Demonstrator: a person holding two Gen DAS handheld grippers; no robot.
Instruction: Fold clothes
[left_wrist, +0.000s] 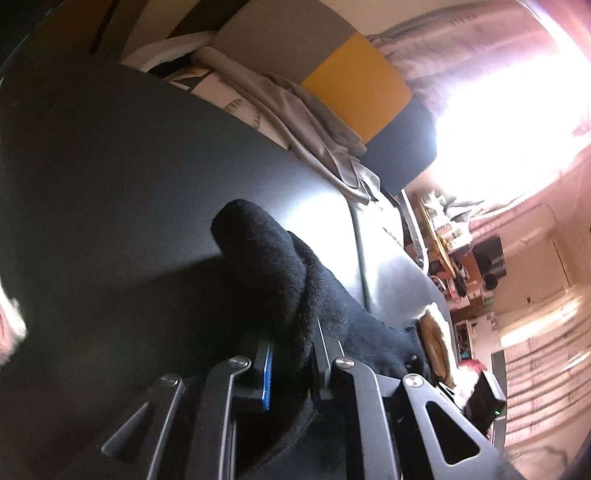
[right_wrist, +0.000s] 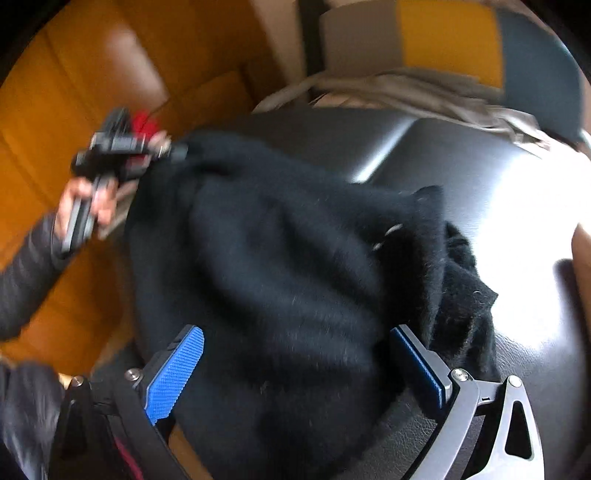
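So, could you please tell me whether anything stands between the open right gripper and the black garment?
Nothing visible does. The right gripper hangs open directly over the black garment, while the left gripper already clamps its far edge.

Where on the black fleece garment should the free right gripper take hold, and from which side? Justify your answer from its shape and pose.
Probably the loose bunched edge of the black fleece garment at the right, coming from above. The folds there stand up off the black table, giving the open right gripper something to pinch. The left gripper already clamps the far corner.
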